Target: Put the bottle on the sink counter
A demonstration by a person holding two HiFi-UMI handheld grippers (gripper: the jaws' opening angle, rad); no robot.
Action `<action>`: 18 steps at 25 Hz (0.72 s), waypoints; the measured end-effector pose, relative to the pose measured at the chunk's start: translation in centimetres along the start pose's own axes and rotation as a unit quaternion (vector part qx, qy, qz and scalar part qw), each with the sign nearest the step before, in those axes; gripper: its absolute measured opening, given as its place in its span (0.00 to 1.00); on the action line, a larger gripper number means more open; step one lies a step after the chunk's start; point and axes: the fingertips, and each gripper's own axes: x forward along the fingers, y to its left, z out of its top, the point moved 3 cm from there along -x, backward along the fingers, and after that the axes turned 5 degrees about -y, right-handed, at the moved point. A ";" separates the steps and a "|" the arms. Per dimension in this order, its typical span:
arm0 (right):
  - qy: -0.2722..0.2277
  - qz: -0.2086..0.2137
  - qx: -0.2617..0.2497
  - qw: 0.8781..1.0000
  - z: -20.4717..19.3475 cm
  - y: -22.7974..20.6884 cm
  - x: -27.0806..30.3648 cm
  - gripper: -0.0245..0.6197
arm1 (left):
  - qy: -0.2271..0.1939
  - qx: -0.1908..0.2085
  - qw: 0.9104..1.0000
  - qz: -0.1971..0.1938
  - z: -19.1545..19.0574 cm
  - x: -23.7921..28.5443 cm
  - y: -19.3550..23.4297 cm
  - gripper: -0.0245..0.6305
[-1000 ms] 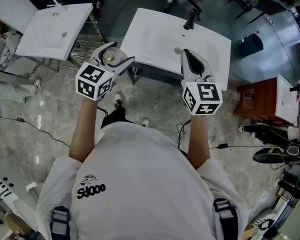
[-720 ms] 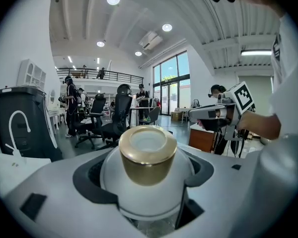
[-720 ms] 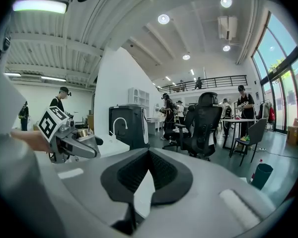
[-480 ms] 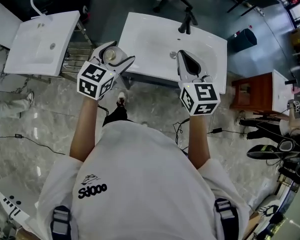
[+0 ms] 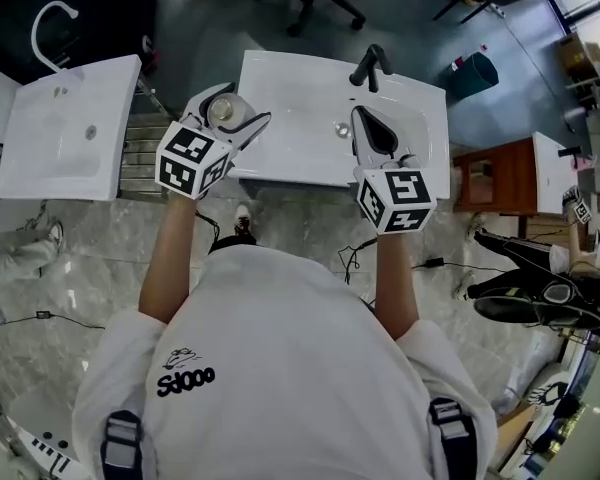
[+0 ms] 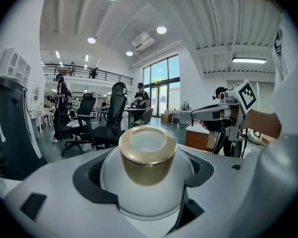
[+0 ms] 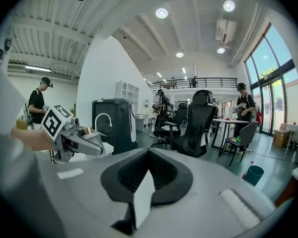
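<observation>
Gold-capped bottle (image 6: pixel 148 175) in L tongs (image 5: pixel 238 108); head view shows sink counter (image 5: pixel 300 118).

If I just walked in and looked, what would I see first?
Probably the white bottle with its shiny gold cap, gripped in the left tongs and filling the middle of the left gripper view. From above, the black-and-white marker cubes stand out, one on each gripper, held out toward a big white sink counter. The right tongs are shut and hold nothing.
</observation>
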 end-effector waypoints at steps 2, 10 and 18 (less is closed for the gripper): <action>0.002 -0.008 0.003 1.000 0.0 0.0 1.0 0.05 | 0.000 0.000 1.000 -0.007 0.1 0.5 1.1 0.57; 0.009 -0.030 0.008 0.999 -0.2 1.1 4.8 0.05 | 0.006 -0.004 1.000 -0.028 -0.2 2.1 5.4 0.57; 0.025 -0.064 0.022 0.997 -1.1 1.4 6.9 0.05 | 0.016 -0.003 0.997 -0.071 -0.8 4.3 7.3 0.57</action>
